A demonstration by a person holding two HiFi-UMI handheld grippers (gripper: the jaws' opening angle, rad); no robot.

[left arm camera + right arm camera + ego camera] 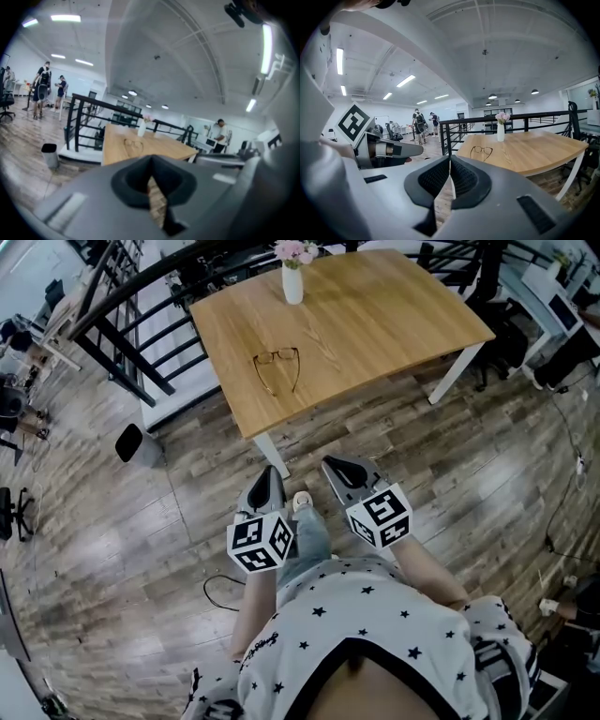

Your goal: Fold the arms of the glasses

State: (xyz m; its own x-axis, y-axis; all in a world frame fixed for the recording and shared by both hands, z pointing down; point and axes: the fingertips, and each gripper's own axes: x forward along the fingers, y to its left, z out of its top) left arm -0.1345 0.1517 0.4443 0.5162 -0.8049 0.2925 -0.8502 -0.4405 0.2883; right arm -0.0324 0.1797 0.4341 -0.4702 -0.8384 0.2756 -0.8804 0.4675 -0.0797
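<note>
Glasses (277,368): 2 arms open, on worktop (375,324), well ahead of jaws. Left gripper (270,474), right gripper (336,467): jaws closed, empty. Folding unstarted.

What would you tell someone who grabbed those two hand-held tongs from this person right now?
Left tongs: shut, empty. Right tongs: shut, empty. Both are held over the floor, short of the table.
Glasses: lying on the table toward its near left edge, arms unfolded, apart from the vase at the far edge.
Done: nothing yet.
Left: reach the glasses and fold both arms.
</note>
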